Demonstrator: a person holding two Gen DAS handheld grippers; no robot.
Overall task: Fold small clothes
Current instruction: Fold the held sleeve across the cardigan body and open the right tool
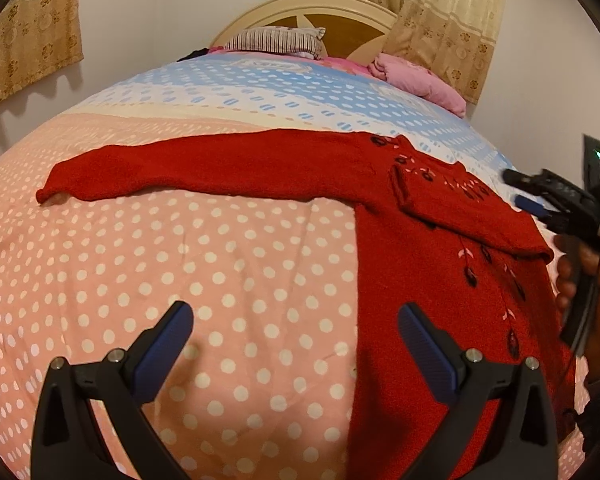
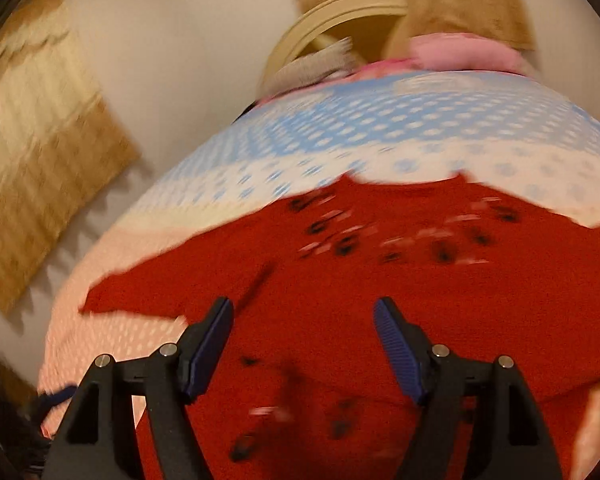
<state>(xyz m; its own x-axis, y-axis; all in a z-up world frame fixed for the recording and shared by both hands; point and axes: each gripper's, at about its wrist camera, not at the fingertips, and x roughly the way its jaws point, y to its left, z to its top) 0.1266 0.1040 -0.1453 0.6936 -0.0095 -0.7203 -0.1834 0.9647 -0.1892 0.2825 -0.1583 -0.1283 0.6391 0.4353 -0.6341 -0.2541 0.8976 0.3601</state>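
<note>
Polka-dot bedspread point(image 1: 220, 264) is covered by a red embroidered sweater point(image 1: 420, 264); left gripper point(image 1: 294, 320) and right gripper point(image 2: 303, 316) are held wide open, empty.

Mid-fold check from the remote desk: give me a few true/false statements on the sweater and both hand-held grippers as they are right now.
1. The left hand-held gripper is open and holds nothing. True.
2. The right hand-held gripper is shut on the sweater. False: its jaws are apart, above the sweater.
3. One sleeve lies stretched out flat on the bedspread. True.
4. The other sleeve also lies spread out to the side. False: it is folded across the sweater's chest.
5. The sweater is blue. False: it is red.
</note>
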